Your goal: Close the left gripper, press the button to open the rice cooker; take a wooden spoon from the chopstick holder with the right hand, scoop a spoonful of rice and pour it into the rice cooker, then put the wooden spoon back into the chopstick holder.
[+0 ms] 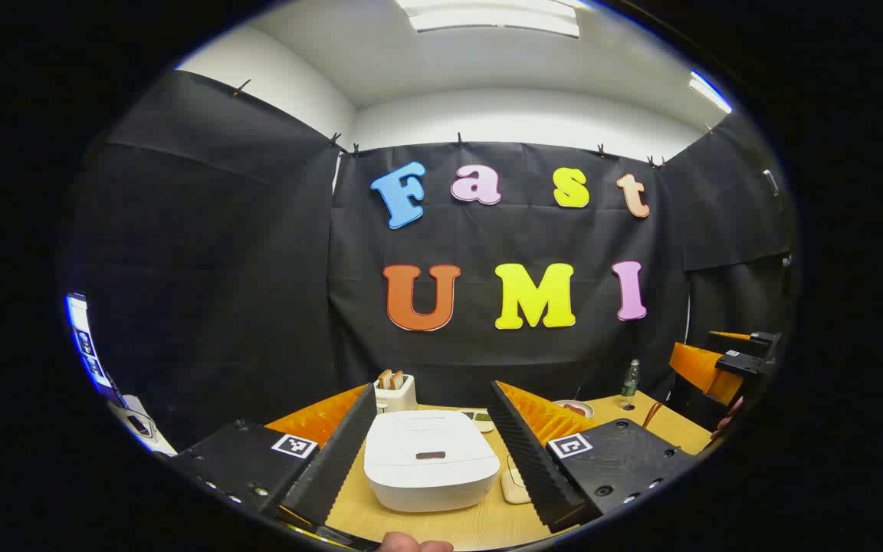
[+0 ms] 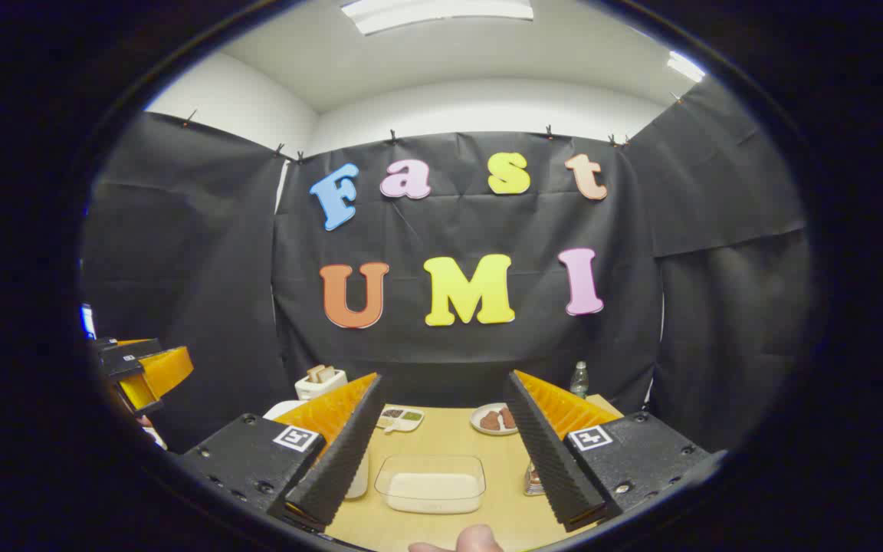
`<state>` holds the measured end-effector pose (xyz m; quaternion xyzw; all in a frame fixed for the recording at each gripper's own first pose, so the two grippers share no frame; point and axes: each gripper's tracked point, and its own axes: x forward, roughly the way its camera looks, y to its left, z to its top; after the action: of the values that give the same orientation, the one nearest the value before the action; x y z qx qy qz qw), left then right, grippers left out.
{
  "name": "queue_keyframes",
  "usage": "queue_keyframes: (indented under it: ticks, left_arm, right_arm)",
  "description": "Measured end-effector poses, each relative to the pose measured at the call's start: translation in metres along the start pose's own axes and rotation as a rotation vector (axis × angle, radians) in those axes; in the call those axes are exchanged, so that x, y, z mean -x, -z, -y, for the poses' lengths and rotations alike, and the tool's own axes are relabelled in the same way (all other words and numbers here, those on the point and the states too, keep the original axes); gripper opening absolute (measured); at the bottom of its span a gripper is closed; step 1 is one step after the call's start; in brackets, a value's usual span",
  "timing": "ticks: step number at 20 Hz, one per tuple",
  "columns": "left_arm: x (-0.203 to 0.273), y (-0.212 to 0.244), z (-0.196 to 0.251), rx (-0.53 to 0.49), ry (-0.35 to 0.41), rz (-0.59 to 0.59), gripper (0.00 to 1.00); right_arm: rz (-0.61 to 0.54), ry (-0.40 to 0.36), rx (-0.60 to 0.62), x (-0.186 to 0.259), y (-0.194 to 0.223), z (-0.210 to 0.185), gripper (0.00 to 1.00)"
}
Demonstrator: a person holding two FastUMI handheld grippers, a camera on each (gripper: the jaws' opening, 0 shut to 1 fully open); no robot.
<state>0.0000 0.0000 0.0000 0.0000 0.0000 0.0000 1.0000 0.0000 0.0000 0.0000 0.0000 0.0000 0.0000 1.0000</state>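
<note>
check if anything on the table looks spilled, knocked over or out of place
Nothing stands out. The rice cooker sits flat with its lid shut, the rice tub is level with no grains seen around it, the toaster and bottle stand upright, and the plate lies flat on the table.

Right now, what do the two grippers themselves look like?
Both match. The left gripper and right gripper each have two long wedge fingers, orange on the outside, with black ribbed pads inside. Each finger sits on a black screwed block carrying a square black-and-white marker.
</note>
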Motion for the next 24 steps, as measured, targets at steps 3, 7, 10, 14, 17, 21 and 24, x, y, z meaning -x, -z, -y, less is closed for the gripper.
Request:
queue_keyframes:
  ticks: [3, 7, 10, 14, 17, 21, 24]
  left_arm:
    - [0.003, 0.005, -0.001, -0.001, 0.0, -0.013, 0.94]
    - [0.006, 0.007, -0.008, 0.012, -0.02, -0.012, 0.94]
    - [0.009, 0.011, -0.013, 0.019, -0.033, -0.019, 0.94]
    - [0.009, 0.013, -0.015, 0.011, -0.044, -0.023, 0.94]
    - [0.008, 0.013, -0.012, 0.016, -0.039, -0.024, 0.94]
    - [0.006, 0.015, -0.012, 0.025, -0.039, -0.034, 0.94]
    - [0.004, 0.019, -0.009, 0.026, -0.036, -0.044, 0.94]
  right_arm:
    - [0.008, -0.02, 0.006, -0.003, -0.003, -0.007, 1.0]
    - [0.003, -0.038, 0.002, -0.007, -0.005, -0.013, 1.0]
    - [-0.004, -0.05, 0.007, -0.008, -0.002, -0.019, 1.0]
    - [-0.005, -0.058, 0.01, -0.008, -0.005, -0.022, 1.0]
    - [0.0, -0.054, 0.01, -0.009, -0.007, -0.019, 1.0]
    - [-0.013, -0.045, 0.011, -0.009, -0.002, -0.013, 1.0]
    - [-0.029, -0.039, 0.017, -0.01, 0.005, -0.009, 1.0]
